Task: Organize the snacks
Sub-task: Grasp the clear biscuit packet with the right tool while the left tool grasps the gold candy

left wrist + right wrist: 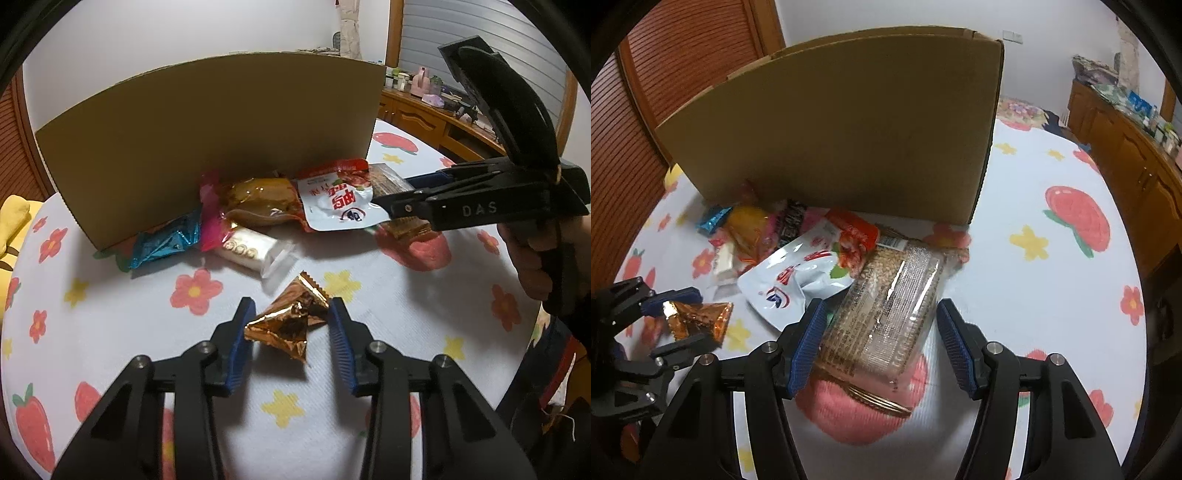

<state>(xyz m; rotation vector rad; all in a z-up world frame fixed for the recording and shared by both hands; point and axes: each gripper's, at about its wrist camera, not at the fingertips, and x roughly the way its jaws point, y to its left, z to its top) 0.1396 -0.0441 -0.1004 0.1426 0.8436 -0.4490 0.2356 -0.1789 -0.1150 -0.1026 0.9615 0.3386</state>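
Observation:
A cardboard box [207, 140] stands on the flowered cloth, its wall facing me; it also shows in the right wrist view [849, 129]. Snacks lie against it: a blue packet [166, 242], a pink-and-orange pack [255, 201], a white bar [251, 249] and a white-and-red pouch [340, 199]. My left gripper [291, 328] is open around a copper foil packet [290, 323] lying on the cloth. My right gripper [879, 336] is open around a clear pack of brown snack [886, 310]; its left pad touches the pack, the right pad stands apart.
The table carries a white cloth with strawberries and flowers [1052, 229]. A wooden cabinet with bottles [424, 110] runs along the far right wall. A slatted wooden door [635, 122] stands at the left. A yellow cushion [14, 218] lies at the left edge.

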